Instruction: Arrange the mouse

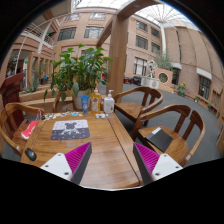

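Gripper view shows the gripper with fingers apart over the table; mouse looks light, hard, a bit slick, so I'd pinch its sides.

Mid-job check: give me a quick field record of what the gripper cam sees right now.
surface: wooden table
gripper: open, holding nothing, above the table's near edge
mouse: small dark, far off to the left of the fingers, near the table's edge
mouse pad: dark, beyond the fingers, left of centre
bottle: far end of table, upright
plant: behind the table
chairs: wooden, at the right side
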A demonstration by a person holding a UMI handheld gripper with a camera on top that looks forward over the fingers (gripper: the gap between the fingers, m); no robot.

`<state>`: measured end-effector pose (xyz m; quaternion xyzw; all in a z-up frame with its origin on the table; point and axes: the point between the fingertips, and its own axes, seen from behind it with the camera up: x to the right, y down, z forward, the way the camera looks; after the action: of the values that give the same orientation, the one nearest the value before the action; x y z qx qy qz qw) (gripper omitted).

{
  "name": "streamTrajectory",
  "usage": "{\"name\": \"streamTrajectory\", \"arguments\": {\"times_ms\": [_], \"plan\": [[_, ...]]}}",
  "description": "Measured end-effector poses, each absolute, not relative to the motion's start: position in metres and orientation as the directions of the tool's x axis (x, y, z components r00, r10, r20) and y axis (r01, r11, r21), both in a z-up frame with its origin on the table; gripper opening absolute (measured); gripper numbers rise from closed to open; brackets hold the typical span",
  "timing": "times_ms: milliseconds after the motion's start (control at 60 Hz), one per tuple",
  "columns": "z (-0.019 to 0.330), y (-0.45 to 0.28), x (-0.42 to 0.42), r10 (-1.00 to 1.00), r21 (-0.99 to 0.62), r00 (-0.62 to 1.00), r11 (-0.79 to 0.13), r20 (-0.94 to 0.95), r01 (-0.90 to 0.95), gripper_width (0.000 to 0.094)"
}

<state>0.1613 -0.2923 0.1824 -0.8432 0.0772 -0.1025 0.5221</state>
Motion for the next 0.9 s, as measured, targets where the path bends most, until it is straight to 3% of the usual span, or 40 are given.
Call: {"name": "streamTrajectory", "arguments": {"times_ms": [167,317,483,683,900], "plan": [[0.16,-0.3,0.161,-0.224,-0.878,0.968,-0.479,0.112,-0.009,0.085],[0.11,-0.317,0.139,-0.171,-0.836,0.977,-0.549,0.125,0.011,0.0851],[0.051,-0.335,0.061,0.002,-0.778,0.993,-0.621,0.121,0.096,0.0856],[0.026,-0.317,-0.071,0.262,-0.792,0.963,-0.574,0.063,0.208,0.0852],[0.011,-0.267,-0.181,0.393,-0.81,0.919,-0.545,-0.016,0.219,0.0854]]}}
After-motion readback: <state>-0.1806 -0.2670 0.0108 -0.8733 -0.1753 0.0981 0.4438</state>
